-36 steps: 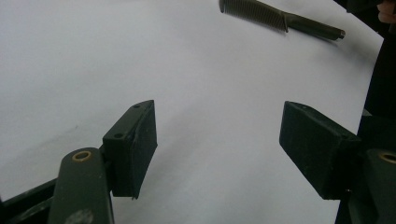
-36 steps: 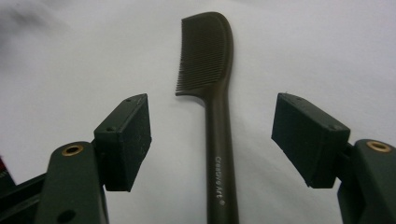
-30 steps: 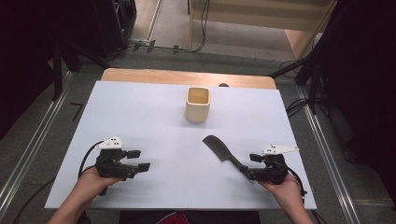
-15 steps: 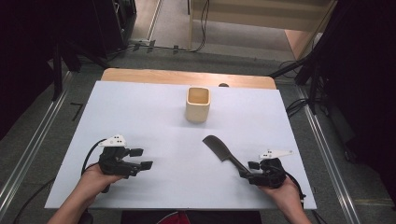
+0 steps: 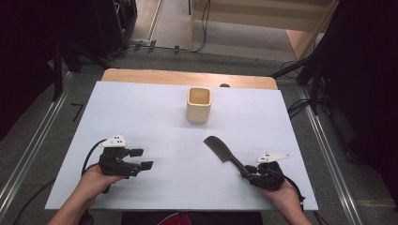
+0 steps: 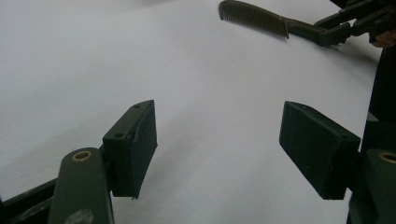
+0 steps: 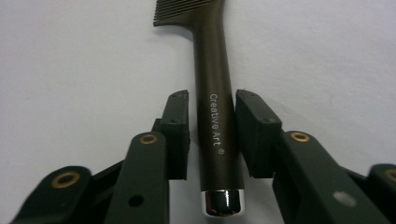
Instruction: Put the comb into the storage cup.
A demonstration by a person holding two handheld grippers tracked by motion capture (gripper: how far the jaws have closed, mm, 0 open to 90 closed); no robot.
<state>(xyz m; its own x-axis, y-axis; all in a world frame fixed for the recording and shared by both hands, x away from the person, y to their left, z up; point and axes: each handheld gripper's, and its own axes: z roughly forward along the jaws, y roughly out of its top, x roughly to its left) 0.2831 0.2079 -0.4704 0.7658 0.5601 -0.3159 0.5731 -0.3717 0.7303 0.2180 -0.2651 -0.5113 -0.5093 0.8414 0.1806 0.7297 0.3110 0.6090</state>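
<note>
A dark brown comb (image 5: 220, 149) lies flat on the white table (image 5: 141, 108), teeth end toward the middle, handle toward the front right. My right gripper (image 5: 245, 171) sits low at the handle end. In the right gripper view the comb handle (image 7: 217, 70) runs between the two pads of my right gripper (image 7: 212, 121); the jaws have just been closing and stand close on both sides with thin gaps. My left gripper (image 5: 141, 158) rests at the front left, open and holding nothing (image 6: 217, 144). From there the comb (image 6: 254, 16) lies far off.
A beige square cup (image 5: 199, 104) stands upright at the back middle of the table. A strip of wooden tabletop (image 5: 187, 77) shows behind the white sheet. Metal rails (image 5: 28, 154) run along both sides on the floor.
The right gripper's jaws have narrowed around the comb handle and the hand has edged slightly forward. The left gripper and the comb have stayed where they were.
</note>
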